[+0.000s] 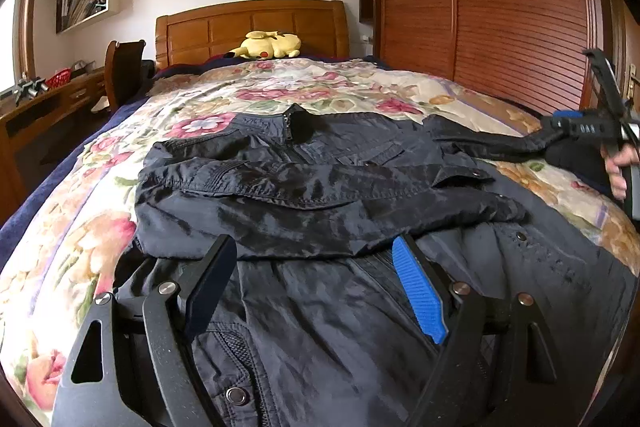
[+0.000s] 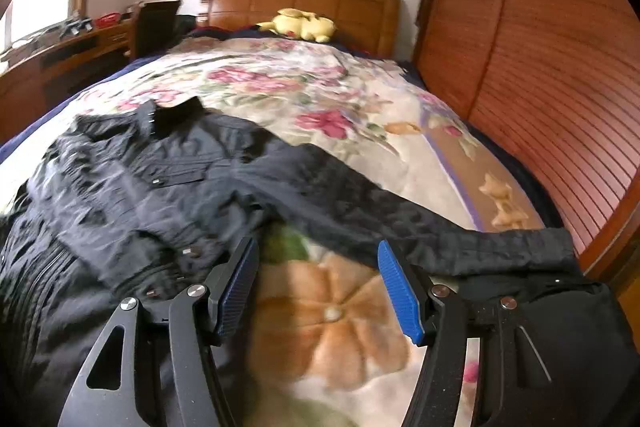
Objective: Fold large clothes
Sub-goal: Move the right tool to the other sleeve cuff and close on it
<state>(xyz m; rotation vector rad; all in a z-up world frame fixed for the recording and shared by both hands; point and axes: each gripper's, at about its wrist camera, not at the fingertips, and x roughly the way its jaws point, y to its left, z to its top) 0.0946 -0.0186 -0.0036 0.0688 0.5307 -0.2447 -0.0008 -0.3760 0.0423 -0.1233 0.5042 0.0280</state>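
A dark navy jacket [image 1: 320, 187] lies front-up on the floral bedspread [image 1: 80, 227], collar toward the headboard. Its left sleeve is folded across the chest. Its right sleeve [image 2: 420, 227] stretches out to the right toward the wardrobe. My left gripper [image 1: 316, 287] is open and empty, low over the jacket's lower front. My right gripper [image 2: 318, 291] is open and empty, over the bedspread [image 2: 320, 327] just in front of the outstretched sleeve. The right gripper also shows in the left wrist view [image 1: 580, 127], at the sleeve's cuff end.
A wooden headboard [image 1: 256, 23] with a yellow plush toy [image 1: 266, 45] is at the far end. A slatted wooden wardrobe [image 1: 500, 7] runs along the right side. A desk [image 1: 48, 99] and chair [image 1: 124, 67] stand left of the bed.
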